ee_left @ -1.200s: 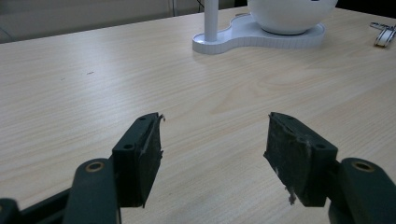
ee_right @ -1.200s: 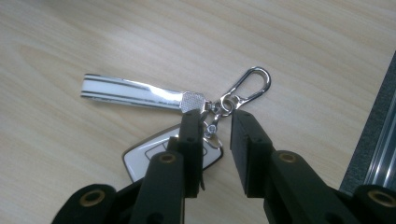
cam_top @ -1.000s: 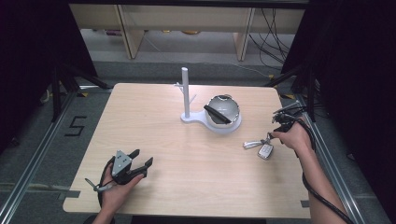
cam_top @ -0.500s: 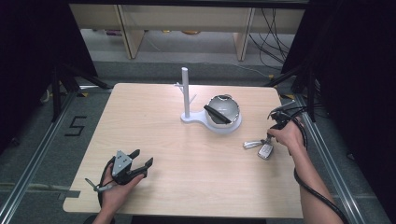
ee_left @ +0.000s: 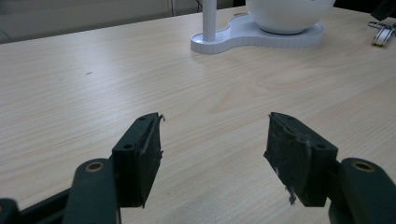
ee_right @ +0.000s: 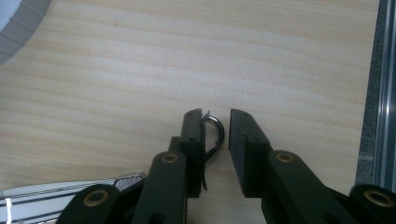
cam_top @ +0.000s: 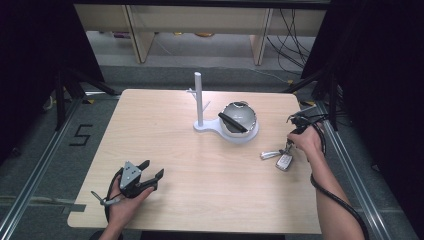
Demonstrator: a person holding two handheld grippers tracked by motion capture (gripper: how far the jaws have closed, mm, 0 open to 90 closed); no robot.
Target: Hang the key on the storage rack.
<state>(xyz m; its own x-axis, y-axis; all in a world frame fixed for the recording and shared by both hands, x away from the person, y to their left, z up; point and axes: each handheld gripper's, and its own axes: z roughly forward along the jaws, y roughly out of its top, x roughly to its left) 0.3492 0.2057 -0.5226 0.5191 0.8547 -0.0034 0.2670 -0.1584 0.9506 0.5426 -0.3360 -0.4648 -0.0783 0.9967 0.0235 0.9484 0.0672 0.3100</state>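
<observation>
Metal glints between the right gripper's (ee_right: 215,128) narrowed jaws — the key ring (ee_right: 214,133) sits there, one pad against it, the other just apart, the jaws having just been closing. The keys (cam_top: 278,158) lie flat, right of the white stand (cam_top: 200,100), unlifted; the pick-up is barely begun. Well left of the stand, the left gripper (ee_left: 212,154) rests open and empty.
</observation>
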